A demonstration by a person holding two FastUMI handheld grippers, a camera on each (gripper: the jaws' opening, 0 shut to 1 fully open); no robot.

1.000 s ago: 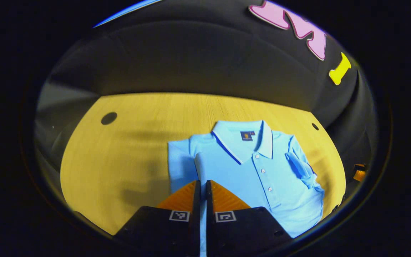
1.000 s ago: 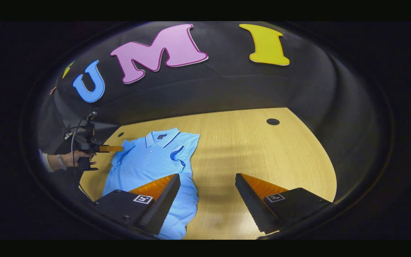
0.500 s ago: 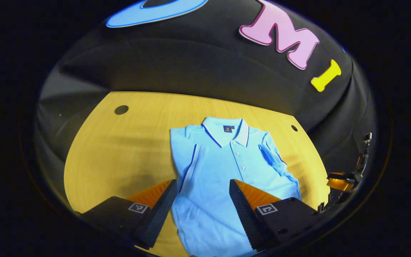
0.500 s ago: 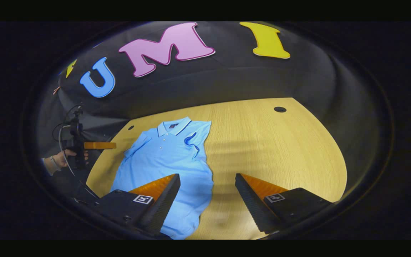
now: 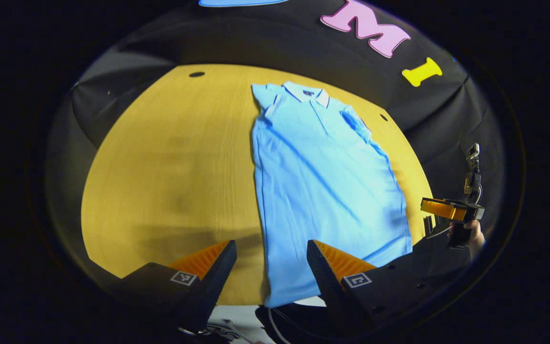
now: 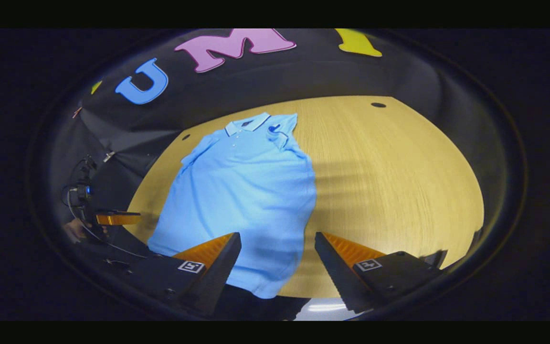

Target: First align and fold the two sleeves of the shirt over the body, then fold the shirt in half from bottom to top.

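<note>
Both grippers have pulled back toward the near edge of the table [image 5: 160,157] since half a second ago, so the whole shirt [image 5: 322,186] now lies in front of them, hem included, where before the hem ran out of sight under the fingers. A second ago the left gripper [image 5: 271,260] had its fingers closed together over the shirt; now they stand wide apart above the near edge, holding nothing, with the hem just beyond them. The right gripper [image 6: 278,253] has kept its fingers apart throughout and also grips nothing; it hovers over the hem's right corner. The shirt lies flat and face up on the wooden table, collar [image 5: 306,93] toward the far edge, hem reaching the near edge, body set toward the table's right half in the left gripper view. Both short sleeves are folded in over the chest. In the left gripper view the right gripper shows at the far right, held in a hand [image 5: 468,236], off the table's side.
</note>
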